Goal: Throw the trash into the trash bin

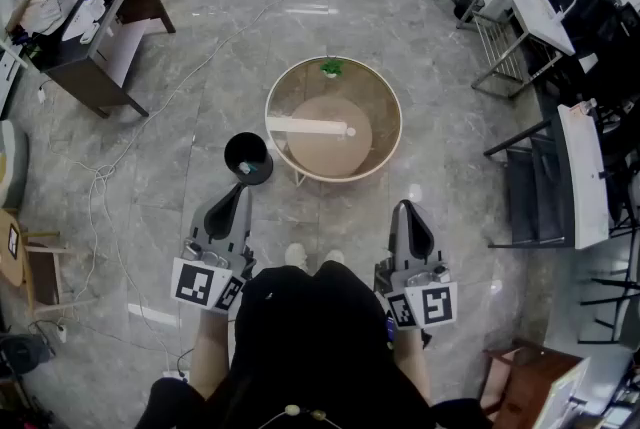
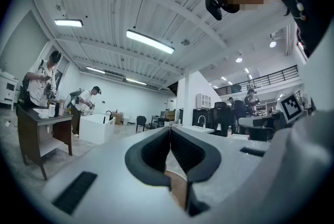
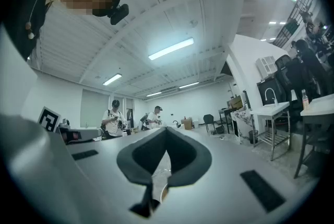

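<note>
A round wooden table [image 1: 385, 132] with a glass rim stands ahead of me in the head view. On it lie a long white tube-like piece [image 1: 308, 126] and a small green thing [image 1: 331, 69]. A black trash bin [image 1: 247, 158] stands on the floor at the table's left. My left gripper [image 1: 244, 191] is held level just behind the bin, shut and empty. My right gripper [image 1: 405, 208] hangs short of the table's near right edge, also shut and empty. In both gripper views the jaws meet at the tips, left gripper [image 2: 170, 129] and right gripper [image 3: 166, 129], with nothing between them.
A dark desk [image 1: 100, 32] with a person beside it stands at the far left. Black chairs [image 1: 540, 187] and a white table [image 1: 535, 2] line the right side. Cables [image 1: 110, 177] trail over the floor at left. A wooden piece of furniture [image 1: 535, 382] sits at the near right.
</note>
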